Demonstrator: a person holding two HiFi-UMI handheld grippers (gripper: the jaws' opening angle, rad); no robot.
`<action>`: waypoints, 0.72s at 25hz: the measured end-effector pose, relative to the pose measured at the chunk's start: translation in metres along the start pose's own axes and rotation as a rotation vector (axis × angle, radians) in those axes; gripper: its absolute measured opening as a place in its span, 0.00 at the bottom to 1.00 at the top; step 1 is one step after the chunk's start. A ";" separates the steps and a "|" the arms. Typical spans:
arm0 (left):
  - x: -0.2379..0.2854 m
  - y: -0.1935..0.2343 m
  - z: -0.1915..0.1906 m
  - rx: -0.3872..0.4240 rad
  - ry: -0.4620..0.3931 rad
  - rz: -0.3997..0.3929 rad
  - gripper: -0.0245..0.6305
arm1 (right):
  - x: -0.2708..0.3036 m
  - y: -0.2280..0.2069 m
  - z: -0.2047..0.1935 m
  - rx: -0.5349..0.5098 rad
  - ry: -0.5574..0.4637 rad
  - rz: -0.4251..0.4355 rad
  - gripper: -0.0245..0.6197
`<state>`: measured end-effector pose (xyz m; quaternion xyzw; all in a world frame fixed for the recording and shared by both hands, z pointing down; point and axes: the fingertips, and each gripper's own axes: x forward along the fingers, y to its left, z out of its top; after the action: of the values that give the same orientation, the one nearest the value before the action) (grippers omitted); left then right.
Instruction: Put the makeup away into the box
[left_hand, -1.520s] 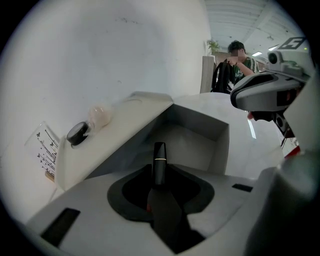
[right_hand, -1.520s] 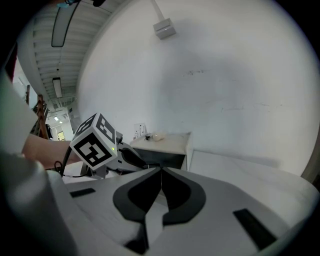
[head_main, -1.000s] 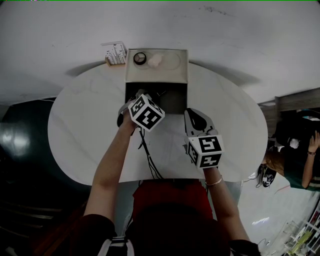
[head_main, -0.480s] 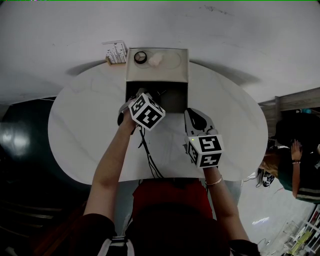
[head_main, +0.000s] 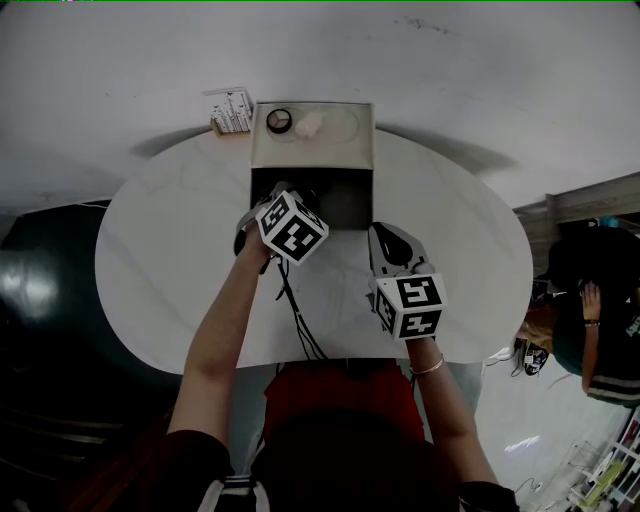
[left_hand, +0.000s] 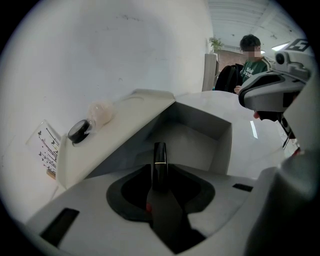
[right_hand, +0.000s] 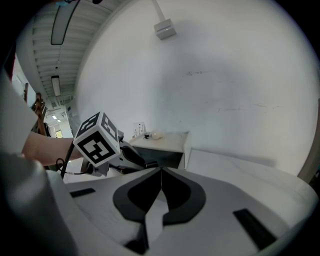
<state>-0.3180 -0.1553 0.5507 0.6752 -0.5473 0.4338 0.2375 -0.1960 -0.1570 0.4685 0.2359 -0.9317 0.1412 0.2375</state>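
above the open box (left_hand: 222, 142), the left gripper (left_hand: 160, 172) holds a black lipstick (left_hand: 159, 157) with a thin gold band. its fingers are closed on the tube's lower end, and the tube points toward the box interior. the box lid (head_main: 312, 140) is folded back toward the wall and carries a small black-capped jar (left_hand: 79, 130) and a pale puff (left_hand: 100, 112). the right gripper (right_hand: 161, 175) is over the counter (head_main: 170, 260), just right of the box, fingers pressed together with nothing between them.
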 end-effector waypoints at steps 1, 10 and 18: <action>0.000 0.000 0.000 0.001 0.000 0.000 0.21 | 0.000 0.000 0.000 0.000 0.000 -0.001 0.06; -0.017 0.000 0.005 -0.038 -0.078 0.017 0.21 | -0.003 0.002 0.000 0.003 -0.009 -0.007 0.06; -0.052 0.007 0.016 -0.125 -0.195 0.084 0.10 | -0.013 0.009 0.004 0.019 -0.041 0.000 0.06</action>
<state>-0.3201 -0.1424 0.4974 0.6745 -0.6215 0.3407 0.2066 -0.1917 -0.1461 0.4575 0.2409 -0.9350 0.1451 0.2163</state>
